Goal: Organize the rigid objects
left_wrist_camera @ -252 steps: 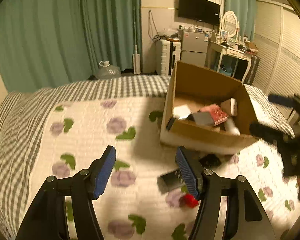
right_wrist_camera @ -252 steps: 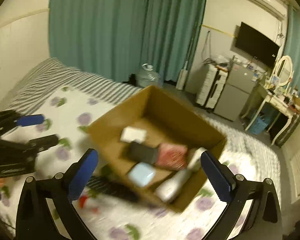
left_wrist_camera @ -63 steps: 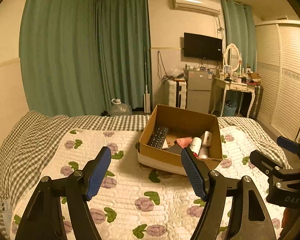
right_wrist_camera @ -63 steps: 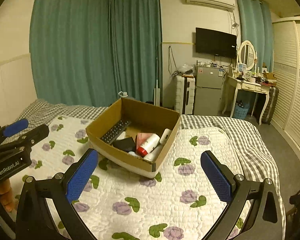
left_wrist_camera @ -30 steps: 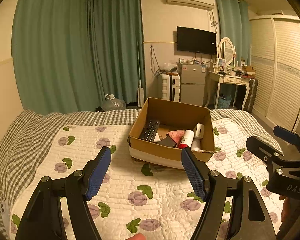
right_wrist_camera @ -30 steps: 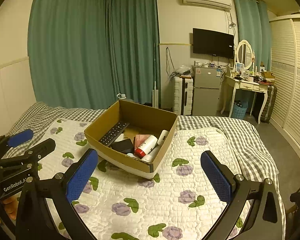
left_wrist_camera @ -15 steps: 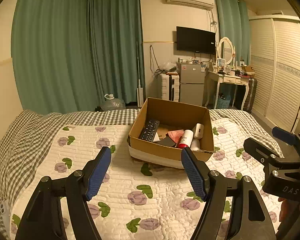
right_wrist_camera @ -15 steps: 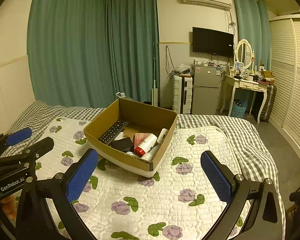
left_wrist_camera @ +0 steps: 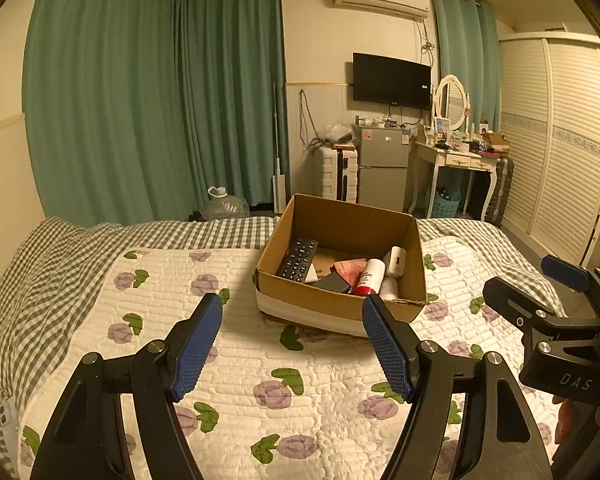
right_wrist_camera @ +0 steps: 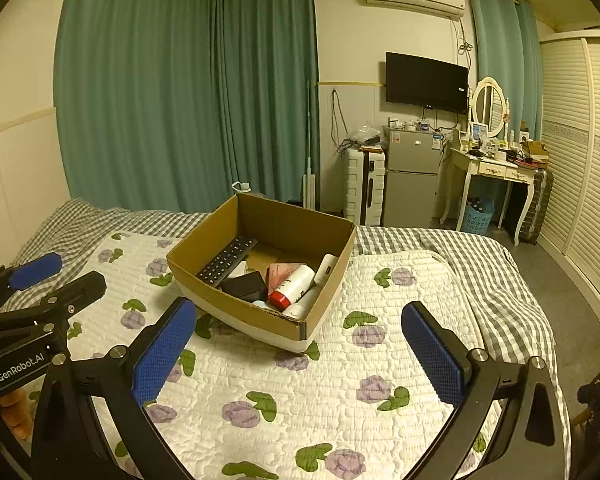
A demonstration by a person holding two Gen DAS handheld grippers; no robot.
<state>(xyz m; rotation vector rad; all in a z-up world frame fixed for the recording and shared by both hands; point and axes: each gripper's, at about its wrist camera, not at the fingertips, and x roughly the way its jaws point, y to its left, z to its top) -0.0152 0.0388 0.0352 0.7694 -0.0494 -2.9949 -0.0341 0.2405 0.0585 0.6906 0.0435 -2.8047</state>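
Both grippers empty, jaws spread wide, hovering over the bed (left_wrist_camera: pixel 300 400) well short of the box. Left gripper (left_wrist_camera: pixel 292 344) has its blue pads (left_wrist_camera: pixel 196 344) apart with nothing between them; same for the right gripper (right_wrist_camera: pixel 300 352), pads (right_wrist_camera: pixel 432 356) even wider.

Cardboard box (left_wrist_camera: pixel 340 308) sits on the floral quilt (right_wrist_camera: pixel 300 400), open top, roughly mid-bed, ahead of both grippers. All loose items are inside it:
- black remote control (left_wrist_camera: pixel 297 258) leaning along the left inner wall
- flat black case (right_wrist_camera: pixel 244 285) just beside the remote
- pink packet (left_wrist_camera: pixel 350 268) mid-box
- white bottle with red cap (right_wrist_camera: pixel 294 286) lying on its side, cap toward the near wall
- small white charger-like block (right_wrist_camera: pixel 327 267) against the right wall
- another white object under the bottle, can't tell what

Quilt around the box shows only the flower print. Grey checked sheet (right_wrist_camera: pixel 480 256) runs along the far and right sides of the bed.

Background: teal curtains (left_wrist_camera: pixel 160 100), wall TV (right_wrist_camera: pixel 426 82), mini fridge (right_wrist_camera: pixel 412 176), white dressing desk (right_wrist_camera: pixel 496 172) with oval mirror.
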